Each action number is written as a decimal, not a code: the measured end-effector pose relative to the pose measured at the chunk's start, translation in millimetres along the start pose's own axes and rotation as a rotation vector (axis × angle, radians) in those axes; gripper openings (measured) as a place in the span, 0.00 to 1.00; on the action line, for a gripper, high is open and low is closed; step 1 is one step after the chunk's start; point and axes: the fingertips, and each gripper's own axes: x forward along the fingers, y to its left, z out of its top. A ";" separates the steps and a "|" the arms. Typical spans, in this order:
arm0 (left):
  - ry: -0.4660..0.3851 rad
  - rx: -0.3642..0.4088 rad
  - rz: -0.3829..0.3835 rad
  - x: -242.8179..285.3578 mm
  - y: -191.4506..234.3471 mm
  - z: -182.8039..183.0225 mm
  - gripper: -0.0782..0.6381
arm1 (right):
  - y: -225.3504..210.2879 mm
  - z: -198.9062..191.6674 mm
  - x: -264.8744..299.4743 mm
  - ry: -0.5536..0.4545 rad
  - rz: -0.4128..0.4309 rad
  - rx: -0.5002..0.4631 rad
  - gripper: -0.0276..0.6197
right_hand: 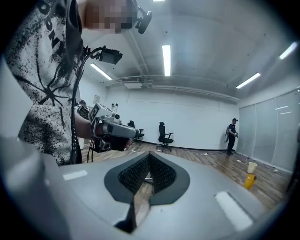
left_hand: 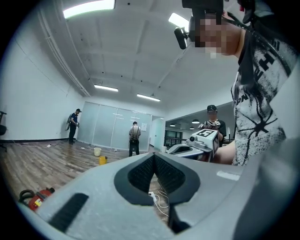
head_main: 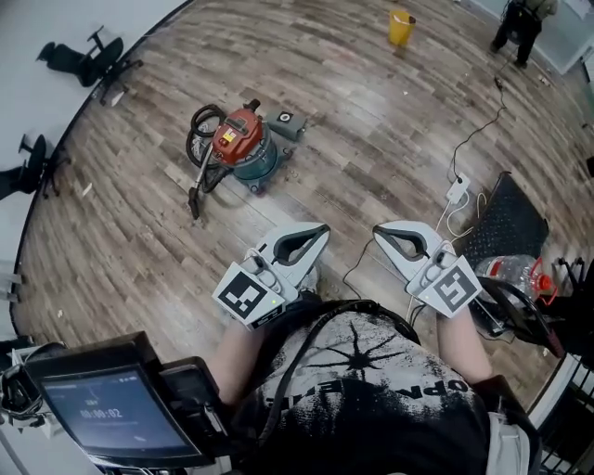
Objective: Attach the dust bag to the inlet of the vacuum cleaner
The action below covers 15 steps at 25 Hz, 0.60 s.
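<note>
On the wood-plank floor, well ahead of the person, stands the vacuum cleaner [head_main: 239,148]. It has a round teal drum, a red motor top and a looped black ribbed hose [head_main: 198,139]; any brand on it is too small to read. A small grey box [head_main: 286,123] with a dark round mark on top sits just beside the drum.

Close to the person's body, the grey moulded-plastic left gripper [head_main: 320,230] and right gripper [head_main: 380,228] are held about level, side by side and apart. Each carries a cube with black-and-white square markers. In the left gripper view the black cross-hatched pads [left_hand: 140,173] meet at their tips with nothing between them. The right gripper's textured pads [right_hand: 133,174] are likewise closed together and empty.

The person's black T-shirt [head_main: 371,380] bears a white spidery splatter print and white block lettering, only partly legible. At lower left a dark tablet screen [head_main: 102,413] shows pale digits too small to read surely. A white power strip [head_main: 458,192] with a thin cable lies by a black dimpled mat [head_main: 506,227]. A clear plastic bottle [head_main: 510,271] with a red cap lies beside the mat. A yellow bucket [head_main: 400,26] stands far off.
</note>
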 end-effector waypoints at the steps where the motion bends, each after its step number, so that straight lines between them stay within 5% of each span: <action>1: -0.006 -0.002 -0.014 -0.9 8.3 4.1 0.11 | -4.5 4.1 8.1 -0.006 -0.013 -0.003 0.05; 15: 0.009 0.079 -0.158 -8.1 109.5 7.7 0.11 | -44.6 13.9 109.0 0.042 -0.128 -0.016 0.05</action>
